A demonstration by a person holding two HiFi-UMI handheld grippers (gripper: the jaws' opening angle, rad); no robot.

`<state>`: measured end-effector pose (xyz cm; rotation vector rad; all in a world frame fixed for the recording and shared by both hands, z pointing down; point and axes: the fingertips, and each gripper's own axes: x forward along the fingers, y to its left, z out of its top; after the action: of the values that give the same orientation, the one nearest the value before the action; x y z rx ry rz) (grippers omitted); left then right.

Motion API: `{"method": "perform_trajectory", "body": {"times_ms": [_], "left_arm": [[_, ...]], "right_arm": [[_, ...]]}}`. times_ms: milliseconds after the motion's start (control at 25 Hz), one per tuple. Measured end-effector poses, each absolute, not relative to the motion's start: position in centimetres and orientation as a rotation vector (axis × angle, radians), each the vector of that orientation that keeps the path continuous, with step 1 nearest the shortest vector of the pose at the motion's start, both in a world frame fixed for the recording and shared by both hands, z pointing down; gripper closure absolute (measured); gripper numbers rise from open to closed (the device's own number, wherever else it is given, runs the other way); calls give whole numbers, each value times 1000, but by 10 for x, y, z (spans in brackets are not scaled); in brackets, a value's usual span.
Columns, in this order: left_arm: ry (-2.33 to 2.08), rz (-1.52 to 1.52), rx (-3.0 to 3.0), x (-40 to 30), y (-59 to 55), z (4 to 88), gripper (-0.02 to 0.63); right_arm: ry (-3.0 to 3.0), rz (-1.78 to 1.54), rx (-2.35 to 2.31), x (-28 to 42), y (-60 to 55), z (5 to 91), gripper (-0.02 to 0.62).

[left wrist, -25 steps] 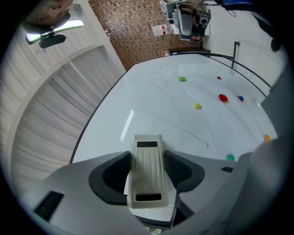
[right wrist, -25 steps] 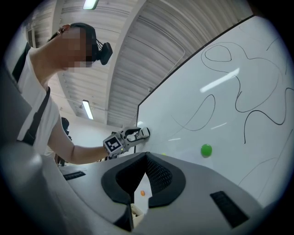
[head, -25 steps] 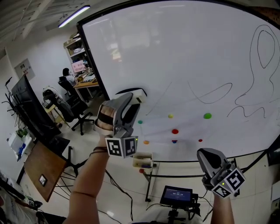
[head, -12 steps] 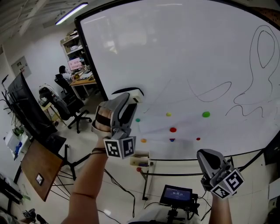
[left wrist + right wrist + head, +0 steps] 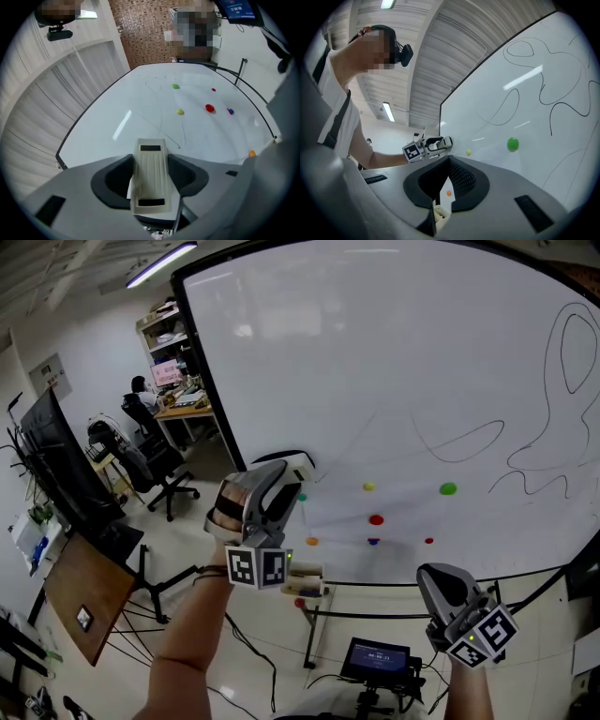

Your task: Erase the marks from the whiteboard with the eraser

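The left hand-held gripper (image 5: 281, 474) clamps the eraser (image 5: 150, 180). Press it flat on the whiteboard (image 5: 394, 362) and sweep right over the lines (image 5: 459, 442). The right hand-held gripper (image 5: 447, 164) is closed and empty.

Glossy, smooth whiteboard (image 5: 403, 362), catching streaks of light. Matt, ribbed beige plastic eraser (image 5: 150, 173), lower centre. Dimpled black pads (image 5: 462, 180) on matt grey plastic right gripper (image 5: 449, 161).

eraser (image 5: 298, 465) between left gripper (image 5: 281, 479) jaws, at whiteboard (image 5: 394, 352) lower left | magnets (image 5: 375, 519) on board, right of eraser | pen marks (image 5: 450, 460) farther right | right gripper (image 5: 448, 592) low right, apart from board | screen (image 5: 375, 659) below board
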<state>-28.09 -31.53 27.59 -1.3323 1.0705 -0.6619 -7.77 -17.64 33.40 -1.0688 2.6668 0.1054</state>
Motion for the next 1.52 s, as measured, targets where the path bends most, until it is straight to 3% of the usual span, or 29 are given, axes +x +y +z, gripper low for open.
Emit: {"method": "perform_trajectory", "body": {"times_ms": [600,920,1520], "left_arm": [[995,-621,-1380,-233,-312,278,331],[867,-754,-1343,-238,-312,318,331],[935,-568,-1312,-181,-306,248,328]], "right_arm": [[2663,108,-1083,-72,-182,336,580],[2648,93,-1109,-60,-182,337,580],[2622,104,-1146,-42,-170,336,580]]}}
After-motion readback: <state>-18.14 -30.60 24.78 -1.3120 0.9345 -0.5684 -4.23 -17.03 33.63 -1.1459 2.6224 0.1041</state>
